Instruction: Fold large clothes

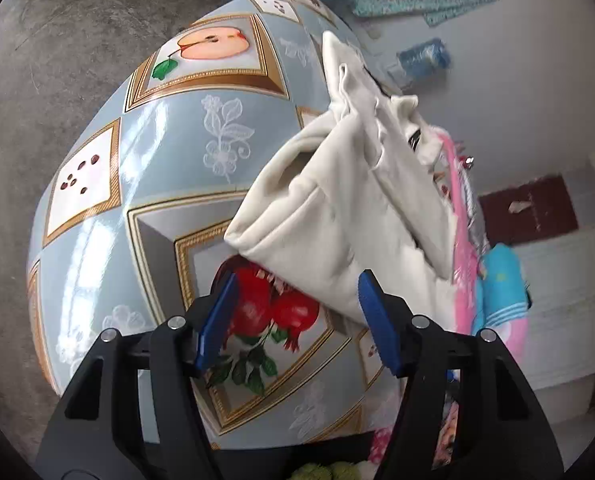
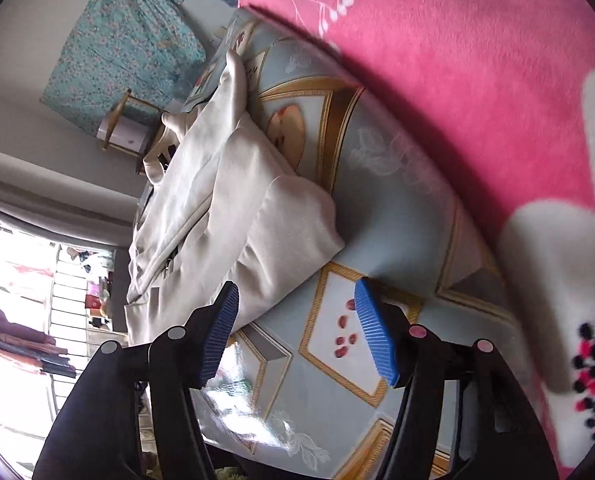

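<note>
Both grippers hang over the tabletop [image 1: 97, 128] with nothing held: the left gripper [image 1: 297, 320] has its blue pads spread, bare fruit print between them, and the right gripper [image 2: 293, 328] gapes just as wide. The cream jacket [image 1: 337, 216] lies bunched and partly folded near the far edge, beside a pink blanket [image 2: 457, 80] heaped on the tabletop.

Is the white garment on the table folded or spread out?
Folded. The white garment lies doubled into a compact, layered bundle on the table, with a rounded fold edge nearest the camera; in the right view layers overlap.
</note>
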The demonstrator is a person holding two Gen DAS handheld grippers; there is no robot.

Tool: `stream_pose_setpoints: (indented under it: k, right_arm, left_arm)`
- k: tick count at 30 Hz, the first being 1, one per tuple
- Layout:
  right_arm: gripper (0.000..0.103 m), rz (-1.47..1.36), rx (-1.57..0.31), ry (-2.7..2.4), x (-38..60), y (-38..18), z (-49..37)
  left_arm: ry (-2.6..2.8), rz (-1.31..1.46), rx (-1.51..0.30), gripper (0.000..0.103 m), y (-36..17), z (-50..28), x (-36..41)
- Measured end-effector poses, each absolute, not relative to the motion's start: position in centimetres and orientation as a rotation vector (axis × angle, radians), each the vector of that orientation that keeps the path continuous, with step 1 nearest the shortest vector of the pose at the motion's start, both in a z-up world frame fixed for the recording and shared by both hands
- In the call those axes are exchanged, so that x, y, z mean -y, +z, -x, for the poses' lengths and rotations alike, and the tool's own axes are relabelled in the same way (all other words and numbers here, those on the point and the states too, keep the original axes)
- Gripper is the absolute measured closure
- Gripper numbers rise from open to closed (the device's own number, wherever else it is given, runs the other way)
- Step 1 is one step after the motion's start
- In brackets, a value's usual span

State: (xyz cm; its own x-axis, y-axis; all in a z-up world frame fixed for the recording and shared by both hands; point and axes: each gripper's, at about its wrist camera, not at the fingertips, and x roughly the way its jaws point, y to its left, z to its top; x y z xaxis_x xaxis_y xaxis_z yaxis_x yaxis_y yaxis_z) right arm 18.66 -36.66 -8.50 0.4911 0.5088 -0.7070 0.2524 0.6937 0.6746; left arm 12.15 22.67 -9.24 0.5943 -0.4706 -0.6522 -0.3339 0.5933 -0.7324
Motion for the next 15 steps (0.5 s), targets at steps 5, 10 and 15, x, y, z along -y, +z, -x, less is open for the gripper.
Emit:
stream_pose_setpoints:
  k: [5, 10, 15]
  right_arm:
    - [0.045, -0.877, -0.996, 0.159, 36.4, -9.2, -20.6]
    - [0.078, -0.781, -0.944, 0.078, 35.1, -8.9, -21.7]
    - [0.089, -0.502, -0.834, 0.004, 32.4, -3.4, -20.1]
  left_arm:
    - [-0.022, 1.014, -0.906, 0.050, -9.5, -13.8, -22.9]
    - [0.103, 0.772, -0.907, 0.074, -8.2, -15.5, -20.6]
    - [0.141, 0.381, -0.780, 0.085, -2.5, -14.0, -16.0]
